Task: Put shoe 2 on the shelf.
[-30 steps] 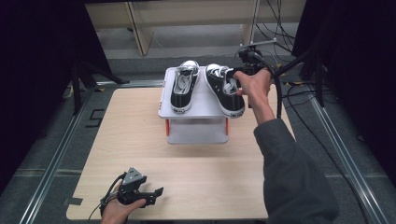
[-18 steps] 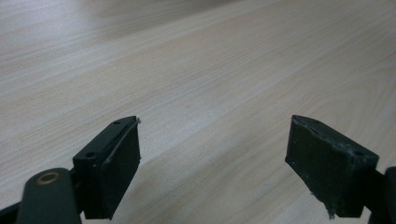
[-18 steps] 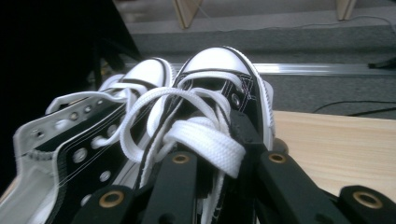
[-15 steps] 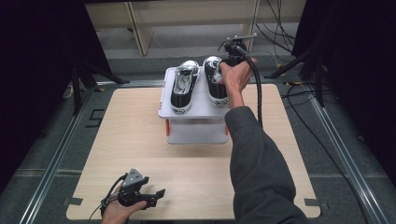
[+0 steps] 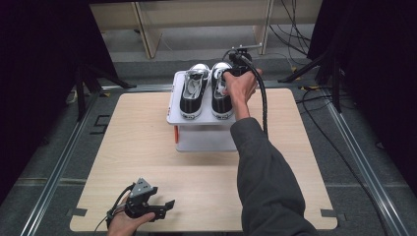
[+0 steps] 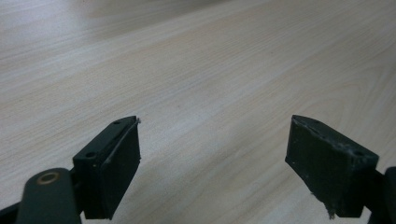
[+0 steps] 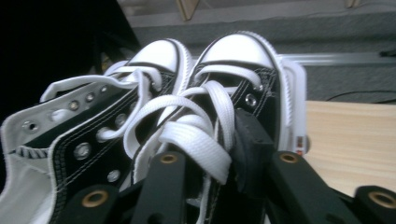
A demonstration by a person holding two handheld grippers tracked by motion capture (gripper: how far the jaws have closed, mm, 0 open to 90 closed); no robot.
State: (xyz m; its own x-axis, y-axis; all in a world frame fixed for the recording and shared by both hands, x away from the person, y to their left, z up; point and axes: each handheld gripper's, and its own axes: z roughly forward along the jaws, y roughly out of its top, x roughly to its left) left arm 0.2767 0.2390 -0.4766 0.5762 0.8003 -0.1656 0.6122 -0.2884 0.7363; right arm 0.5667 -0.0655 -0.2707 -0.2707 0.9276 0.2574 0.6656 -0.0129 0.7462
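Note:
Two black-and-white sneakers stand side by side on a white stand (image 5: 196, 137) at the table's far middle. The left sneaker (image 5: 191, 93) (image 7: 159, 53) sits free. My right gripper (image 5: 227, 78) (image 7: 210, 158) is shut on the right sneaker (image 5: 221, 101) (image 7: 238, 56), with its jaws around the laced upper. One black pad (image 7: 252, 140) presses the eyelet side, and the other jaw is hidden under the laces. My left gripper (image 5: 164, 206) (image 6: 212, 158) rests open low over the wooden table (image 5: 147, 147) near its front left edge, with nothing between its jaws.
Metal rails (image 5: 54, 167) run along the table's sides. Wooden frames (image 5: 147, 24) stand on the floor behind, and cables (image 5: 305, 98) lie at the right. Dark curtains hang on both sides.
My right gripper has swung the right sneaker leftward and straightened it beside the left sneaker. The left gripper has not moved.

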